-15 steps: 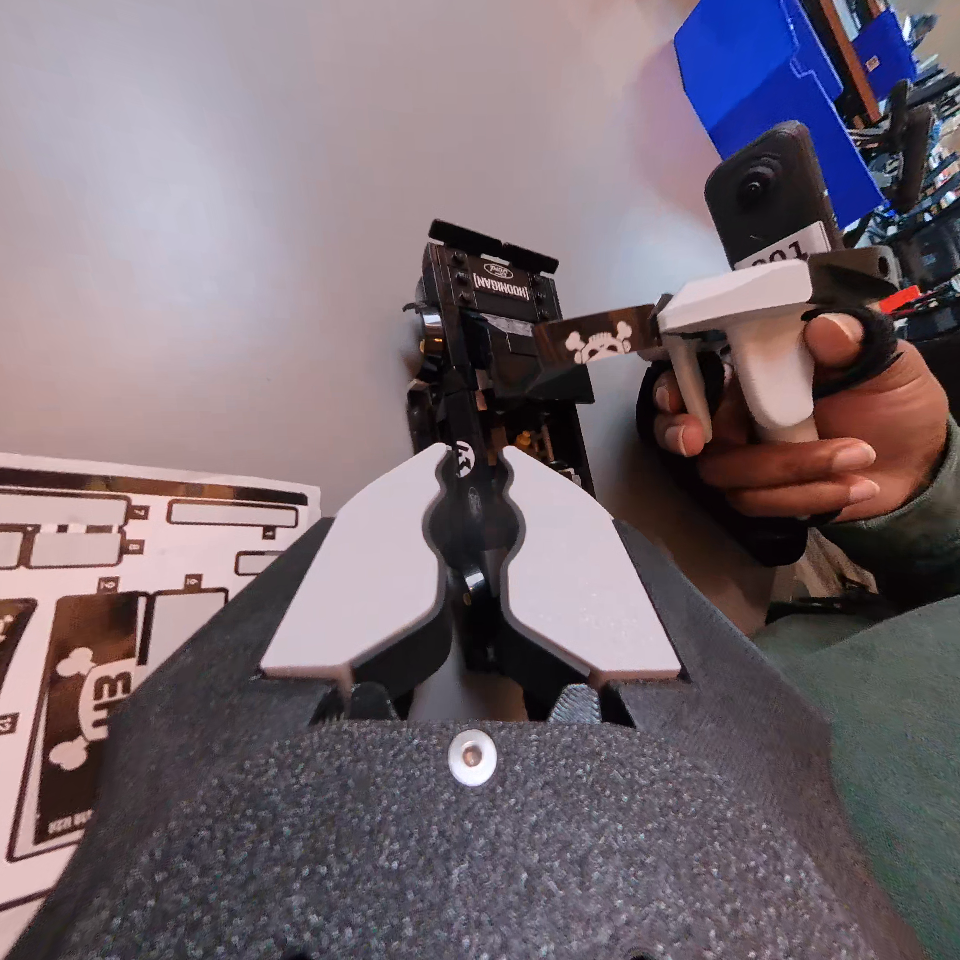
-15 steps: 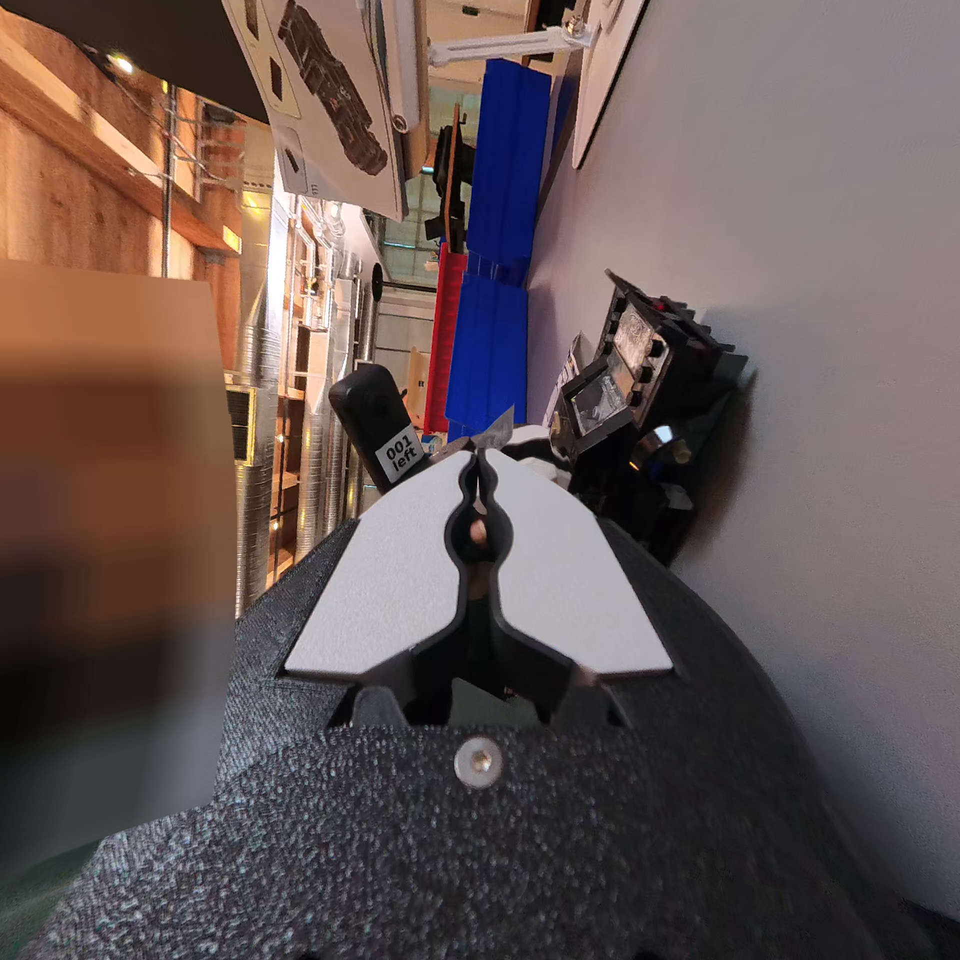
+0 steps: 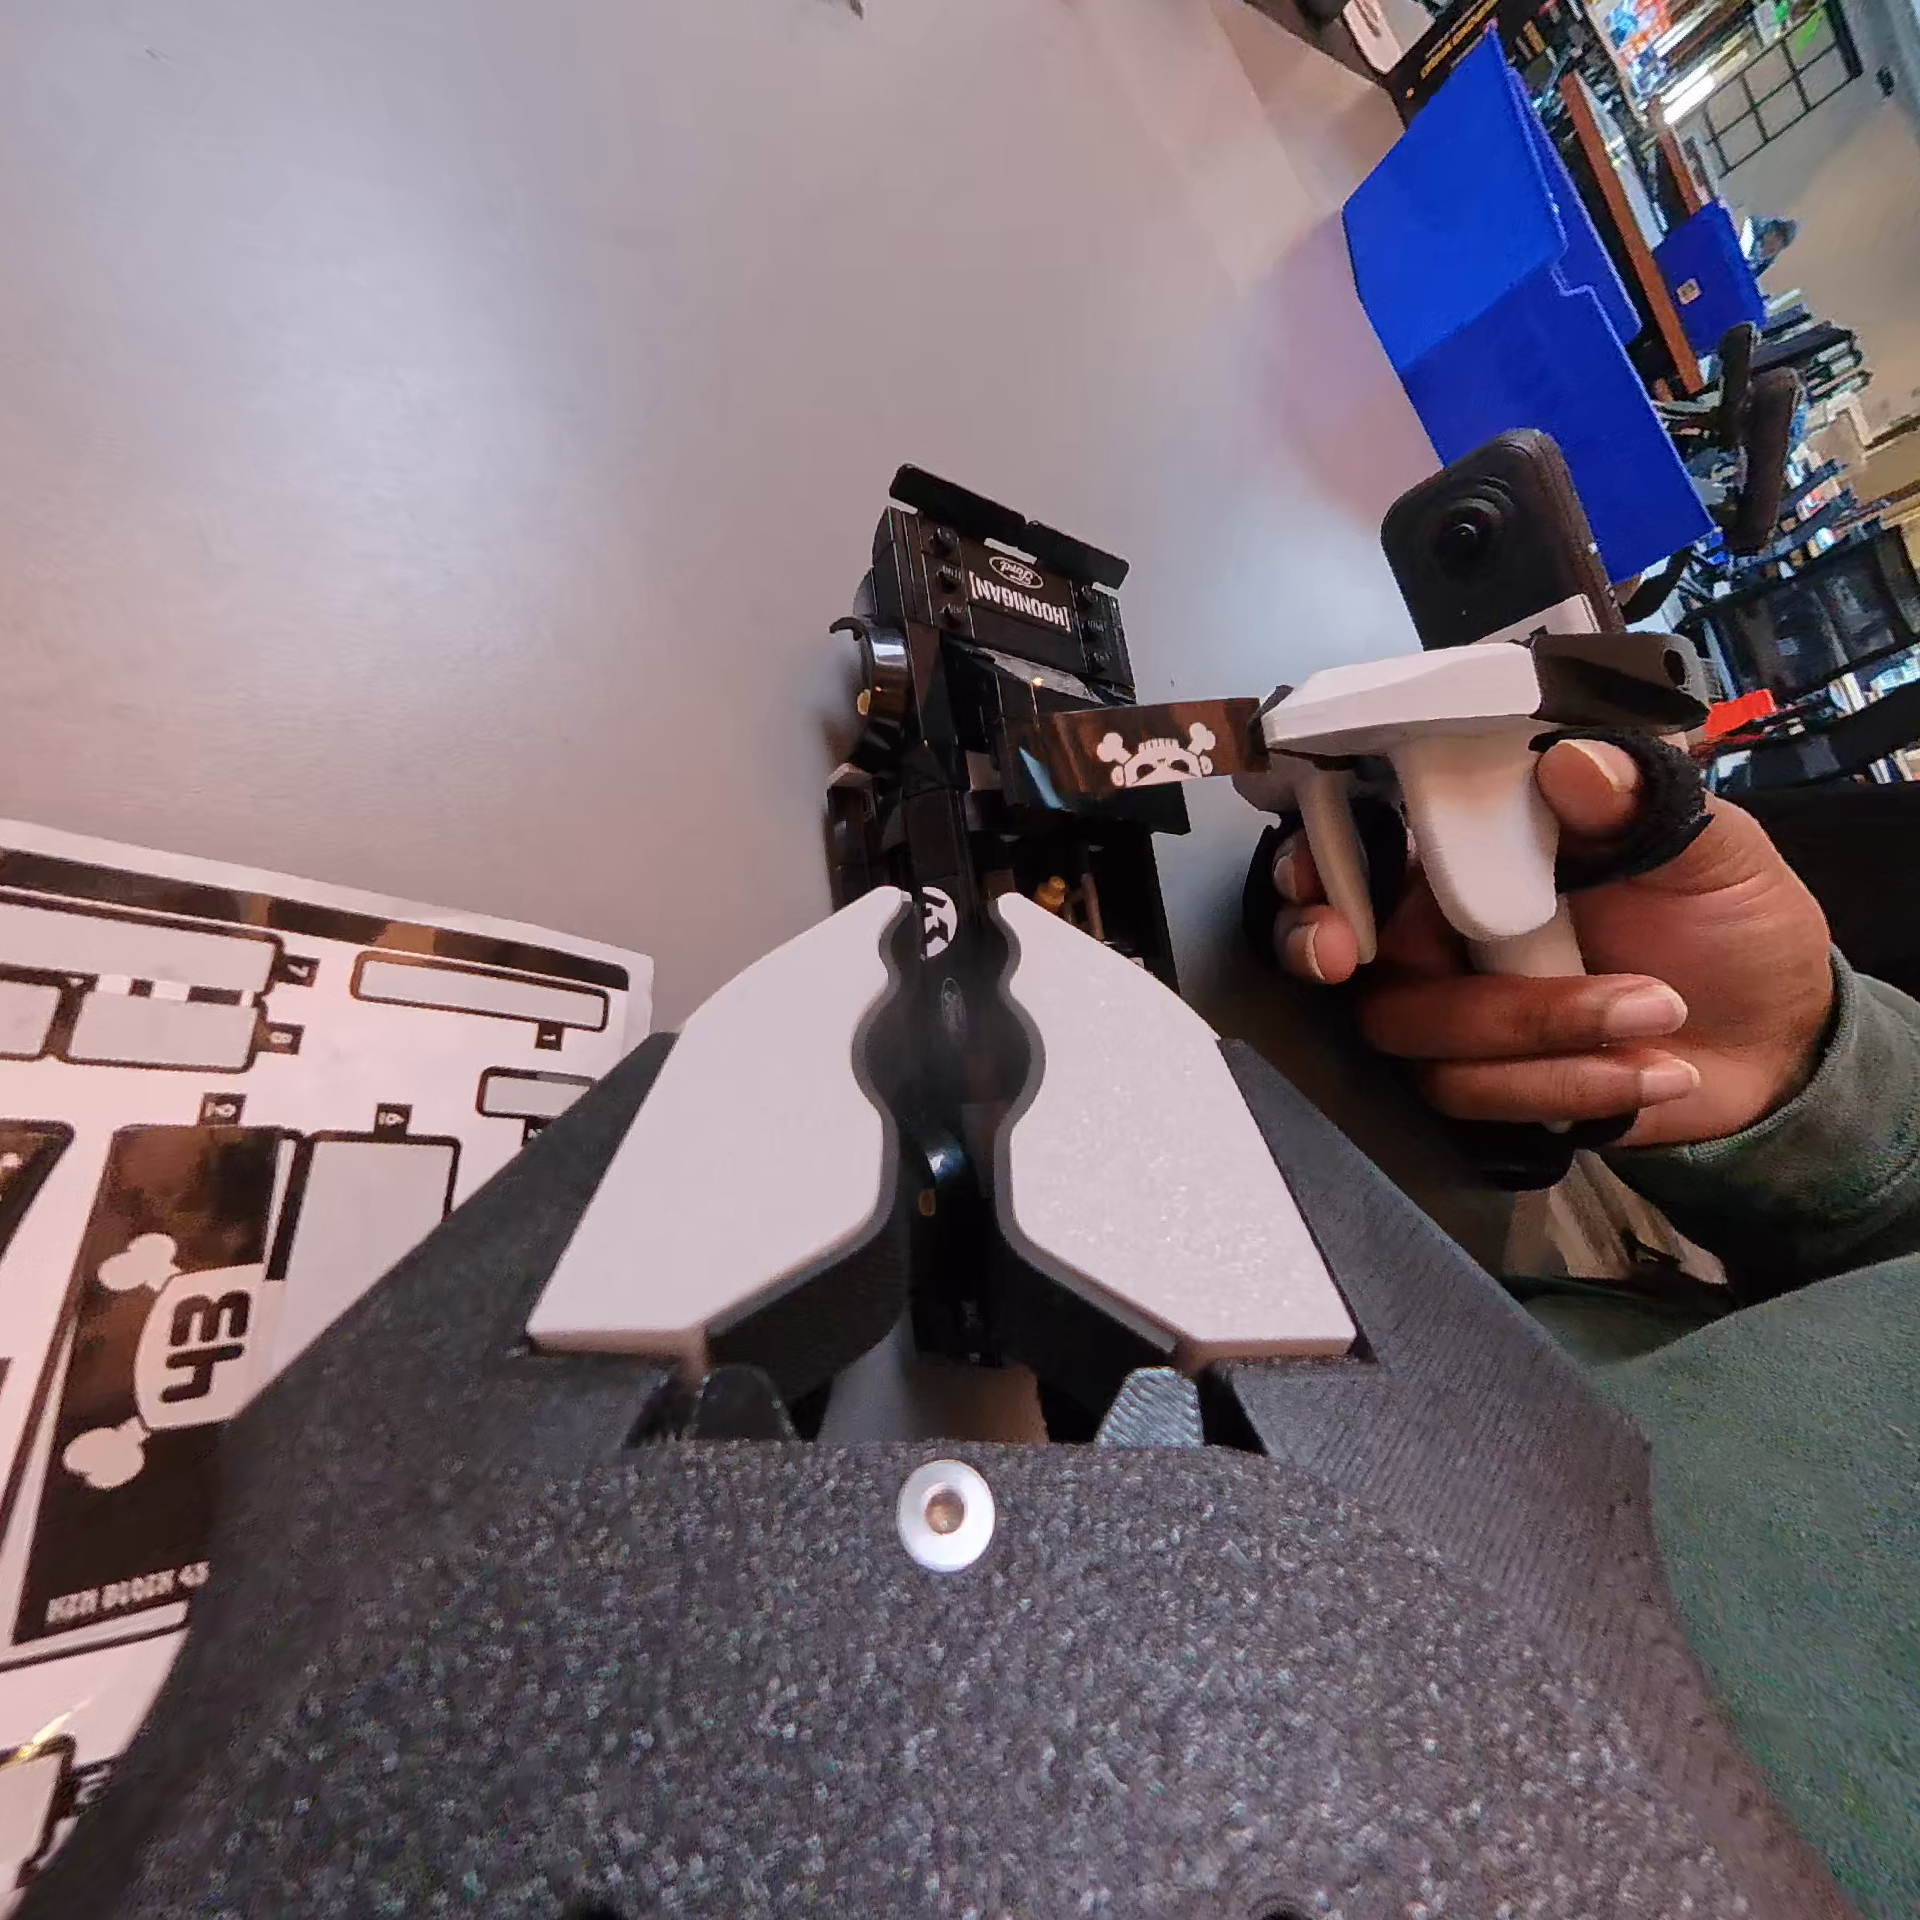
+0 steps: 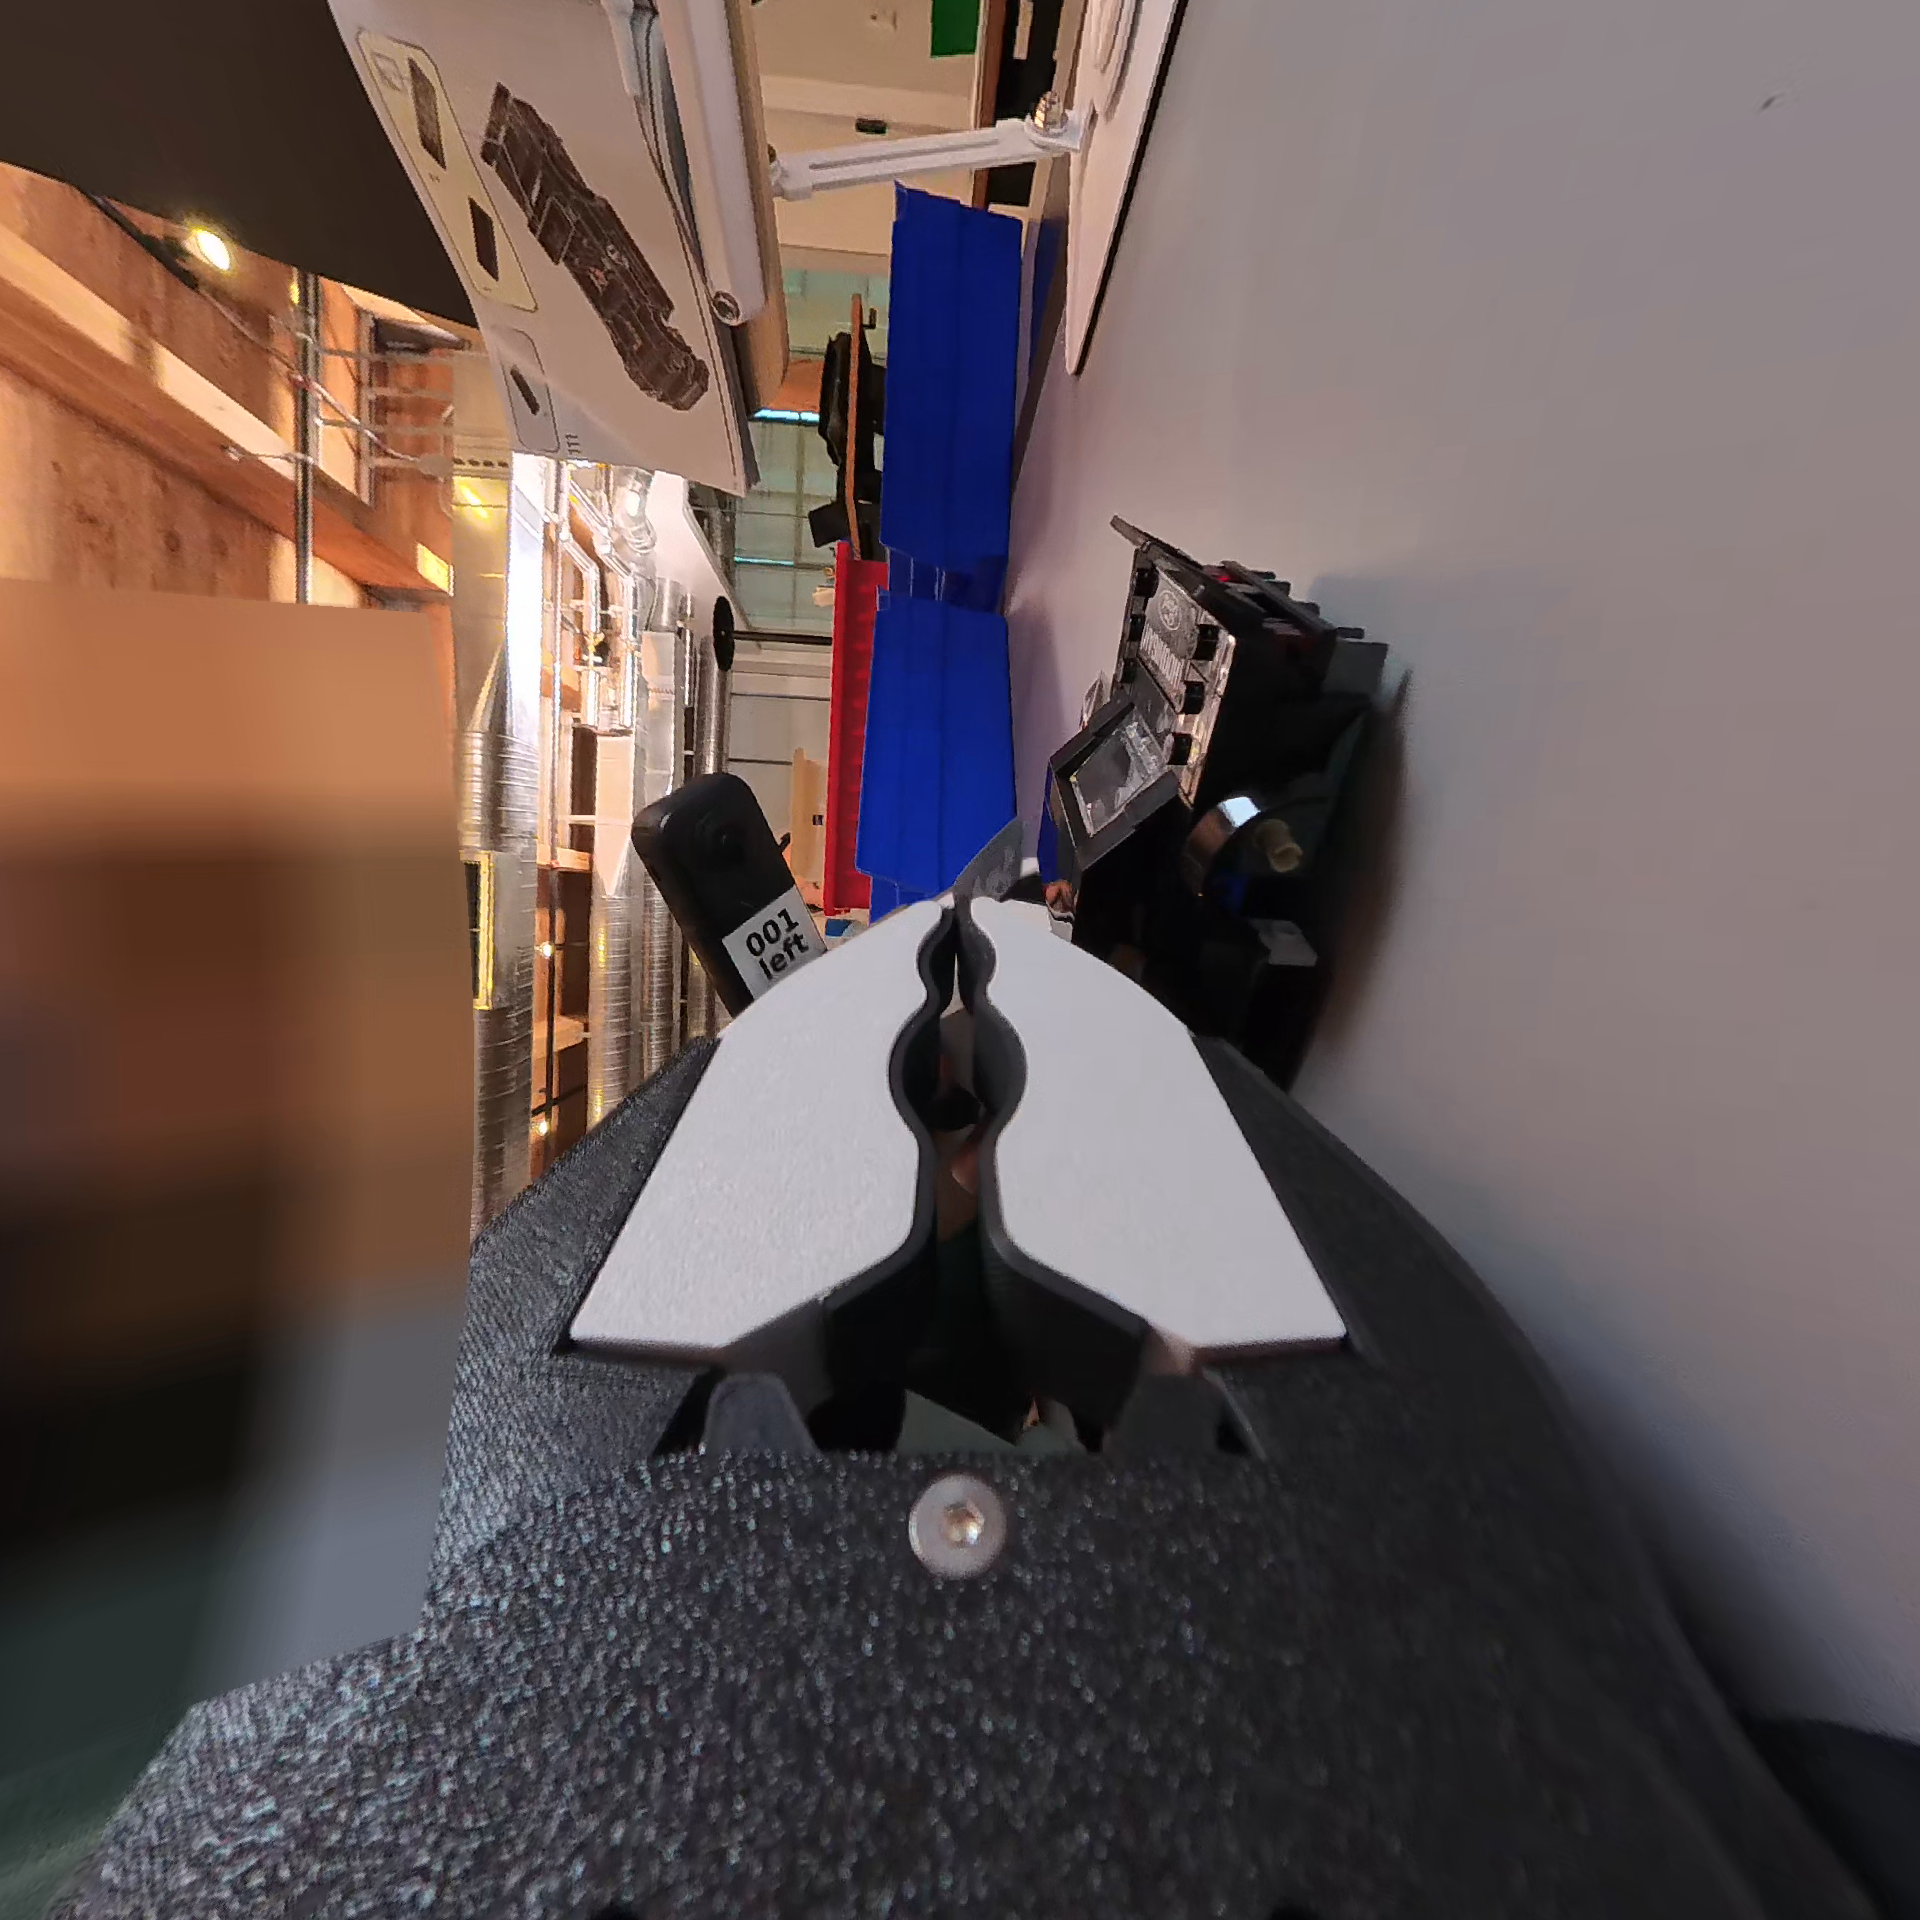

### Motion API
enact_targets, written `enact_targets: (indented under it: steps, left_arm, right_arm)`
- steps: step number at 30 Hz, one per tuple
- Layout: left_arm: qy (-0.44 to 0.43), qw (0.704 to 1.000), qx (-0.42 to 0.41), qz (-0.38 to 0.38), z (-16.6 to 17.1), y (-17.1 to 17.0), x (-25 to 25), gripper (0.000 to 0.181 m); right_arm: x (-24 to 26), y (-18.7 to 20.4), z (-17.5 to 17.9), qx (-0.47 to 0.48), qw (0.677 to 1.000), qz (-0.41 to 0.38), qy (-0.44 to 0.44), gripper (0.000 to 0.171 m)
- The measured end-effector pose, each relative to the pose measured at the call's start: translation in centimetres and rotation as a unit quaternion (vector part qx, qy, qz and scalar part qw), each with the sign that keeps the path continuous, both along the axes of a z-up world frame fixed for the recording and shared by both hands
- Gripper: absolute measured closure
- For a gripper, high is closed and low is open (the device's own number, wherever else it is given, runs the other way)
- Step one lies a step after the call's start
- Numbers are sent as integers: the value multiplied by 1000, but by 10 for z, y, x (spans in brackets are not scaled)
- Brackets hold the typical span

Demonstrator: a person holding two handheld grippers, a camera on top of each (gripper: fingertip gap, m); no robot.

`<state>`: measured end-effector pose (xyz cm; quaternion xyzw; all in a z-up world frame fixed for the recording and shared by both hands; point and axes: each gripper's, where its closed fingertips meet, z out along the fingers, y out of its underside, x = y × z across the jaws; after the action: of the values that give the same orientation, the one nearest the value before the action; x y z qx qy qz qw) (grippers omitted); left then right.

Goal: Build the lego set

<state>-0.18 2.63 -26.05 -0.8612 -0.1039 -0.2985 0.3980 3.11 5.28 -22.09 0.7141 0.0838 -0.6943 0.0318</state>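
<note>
Two grippers, one black lego car, one sticker, one sticker sheet.

Left gripper (image 3: 948, 914): fingers closed on the narrow near end of the car (image 3: 992, 727), which runs between the pads and stands up from them toward 12 o'clock against the pale table (image 3: 468, 364). A printed panel sits at the car's far end.

Right gripper (image 3: 1262, 732): seen in the left wrist view at 3 o'clock of the car, held in a hand (image 3: 1538, 997) with a green sleeve (image 3: 1766, 1403). Its white fingers are pressed together on one end of the sticker (image 3: 1153, 753), a dark strip with a white skull-and-bones mark. The strip reaches toward 9 o'clock, its free end over the car's sloped middle part; whether it touches cannot be told. In the right wrist view the same gripper (image 4: 961, 914) shows its tips shut with a thin sliver of sticker (image 4: 992, 862) poking out, the car (image 4: 1205, 790) just beyond at 1 o'clock, resting against the table.

Sticker sheet (image 3: 208, 1143): flat on the table at 9 o'clock of the left gripper, white with black outlines, several slots bare.

Instruction page (image 4: 582, 229): at 11 o'clock in the right wrist view, printed with a dark car drawing.

Blue bins (image 3: 1507, 343): far edge of the table, at 1 o'clock in the left wrist view.
</note>
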Motion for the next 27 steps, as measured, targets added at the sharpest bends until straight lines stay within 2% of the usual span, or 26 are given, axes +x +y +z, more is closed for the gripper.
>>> enact_targets:
  steps: [6,11,16,22,27]
  left_arm:
    - [-10,1000,4,8,1,0,0,170]
    - [-29,999,28,7,15,0,1,163]
    - [1,999,39,-8,26,0,-7,165]
    - [97,992,40,-75,22,4,-19,168]
    - [121,985,39,-118,18,10,-18,169]
  right_arm:
    - [0,1,0,1,1000,-3,5,171]
    - [-1,1,2,1,1000,0,10,171]
    - [-1,1,4,8,1000,1,13,171]
    - [-2,2,2,0,1000,2,14,171]
    - [-3,3,0,-5,1000,0,11,171]
